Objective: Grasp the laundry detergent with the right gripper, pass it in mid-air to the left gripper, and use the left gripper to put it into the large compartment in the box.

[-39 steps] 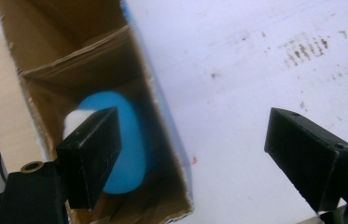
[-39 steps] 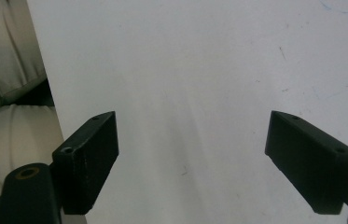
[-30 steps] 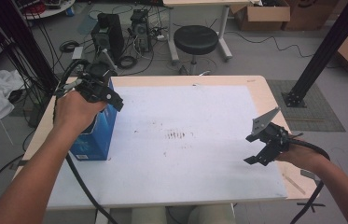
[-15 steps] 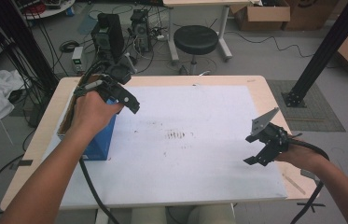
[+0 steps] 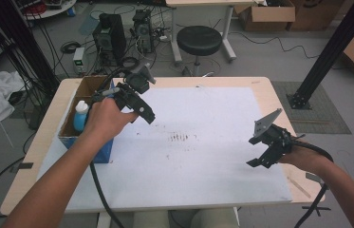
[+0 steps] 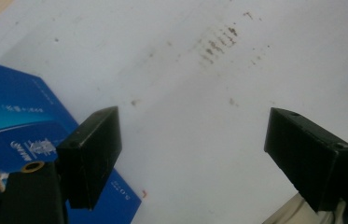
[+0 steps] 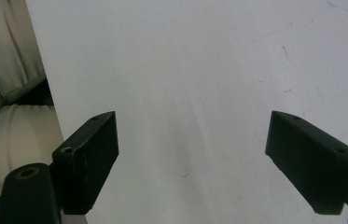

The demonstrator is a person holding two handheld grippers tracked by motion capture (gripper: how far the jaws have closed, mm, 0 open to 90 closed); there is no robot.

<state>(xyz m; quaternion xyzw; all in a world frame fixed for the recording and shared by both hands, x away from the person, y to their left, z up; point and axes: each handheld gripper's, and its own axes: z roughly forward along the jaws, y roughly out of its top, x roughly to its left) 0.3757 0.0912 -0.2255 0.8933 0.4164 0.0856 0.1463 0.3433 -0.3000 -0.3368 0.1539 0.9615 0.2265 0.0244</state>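
Left tongs by the box, both pairs empty.

L tongs [image 5: 139,102] hung wide open w/ nothing between the jaws, just right of the blue box [image 5: 101,152] at the counter's [image 5: 260,88] left edge; the bottle [image 5: 80,115] stood upright inside it, i.e. left of and below those tongs. L hand far nearer; R tongs [image 5: 265,149] were well apart at the right edge, also wide open, empty. High view showed the bottle in the box; L gripper view gave the box's blue side [image 6: 17,121] beside its left jaw, plus the stained white sheet [image 6: 218,42].
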